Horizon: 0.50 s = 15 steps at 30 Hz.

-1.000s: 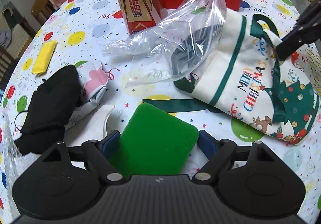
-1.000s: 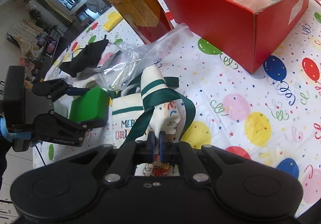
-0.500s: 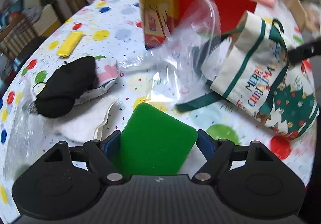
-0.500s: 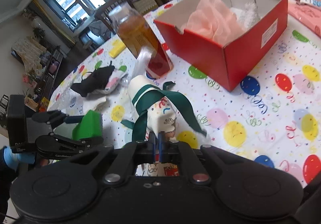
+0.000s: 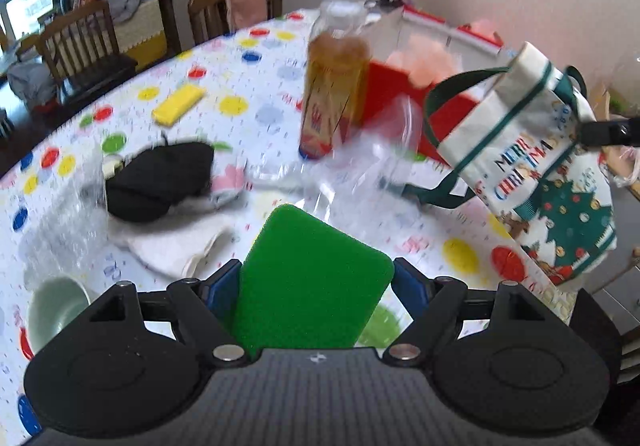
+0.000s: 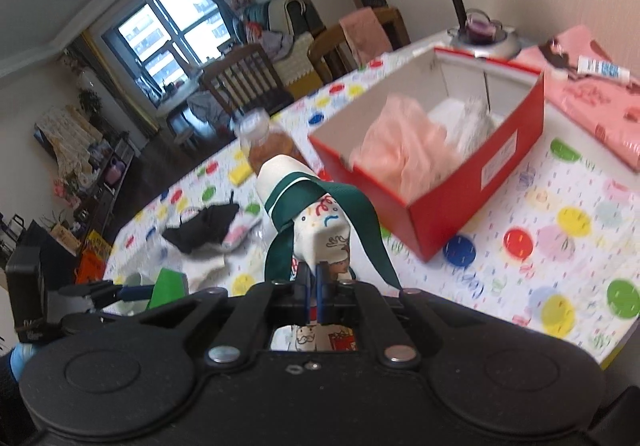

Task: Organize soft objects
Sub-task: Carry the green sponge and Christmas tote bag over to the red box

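The left gripper (image 5: 316, 282) pinches a green sponge (image 5: 308, 286) above the table (image 5: 260, 114). The right gripper (image 6: 314, 286), pressed together, pinches the Christmas bag (image 6: 320, 222) near the red box (image 6: 472, 182).

Left tool (image 5: 316, 282) wide, gripping; right tool (image 6: 313, 286) clamped

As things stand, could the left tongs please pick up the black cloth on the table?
Probably not yet: the left tongs are already clamped on the green sponge, so nothing else fits between them. The black cloth itself lies uncovered on the table.
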### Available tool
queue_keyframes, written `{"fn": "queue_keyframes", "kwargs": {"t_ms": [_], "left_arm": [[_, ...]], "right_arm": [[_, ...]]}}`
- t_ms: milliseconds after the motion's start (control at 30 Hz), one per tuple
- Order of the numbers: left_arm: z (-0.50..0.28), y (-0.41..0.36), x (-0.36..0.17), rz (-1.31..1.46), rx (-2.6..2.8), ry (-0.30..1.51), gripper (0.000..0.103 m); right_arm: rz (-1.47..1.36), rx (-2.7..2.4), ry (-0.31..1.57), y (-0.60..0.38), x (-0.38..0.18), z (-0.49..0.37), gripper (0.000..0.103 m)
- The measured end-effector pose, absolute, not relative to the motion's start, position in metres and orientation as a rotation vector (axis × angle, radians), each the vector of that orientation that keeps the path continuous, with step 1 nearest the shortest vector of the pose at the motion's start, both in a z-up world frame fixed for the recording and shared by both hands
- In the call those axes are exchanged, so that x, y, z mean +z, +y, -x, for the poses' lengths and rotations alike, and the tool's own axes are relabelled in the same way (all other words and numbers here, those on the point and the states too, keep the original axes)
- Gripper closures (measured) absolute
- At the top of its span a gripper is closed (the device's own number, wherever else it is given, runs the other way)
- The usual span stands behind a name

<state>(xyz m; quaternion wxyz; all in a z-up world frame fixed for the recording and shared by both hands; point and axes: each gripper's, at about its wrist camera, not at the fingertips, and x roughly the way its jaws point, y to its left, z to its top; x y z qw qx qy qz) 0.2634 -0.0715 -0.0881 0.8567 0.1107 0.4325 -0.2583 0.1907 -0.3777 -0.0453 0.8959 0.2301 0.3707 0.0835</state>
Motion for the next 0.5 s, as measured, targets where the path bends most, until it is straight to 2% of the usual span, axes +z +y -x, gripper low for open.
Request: {"fn": "queue_keyframes", "kwargs": {"t_ms": [500], "left_arm": [[-0.274, -0.148, -0.004, -0.185, -0.610, 0.760, 0.023]], "right_arm": [[-0.454, 0.161, 0.611, -0.440, 0.016, -0.243, 0.101]]}}
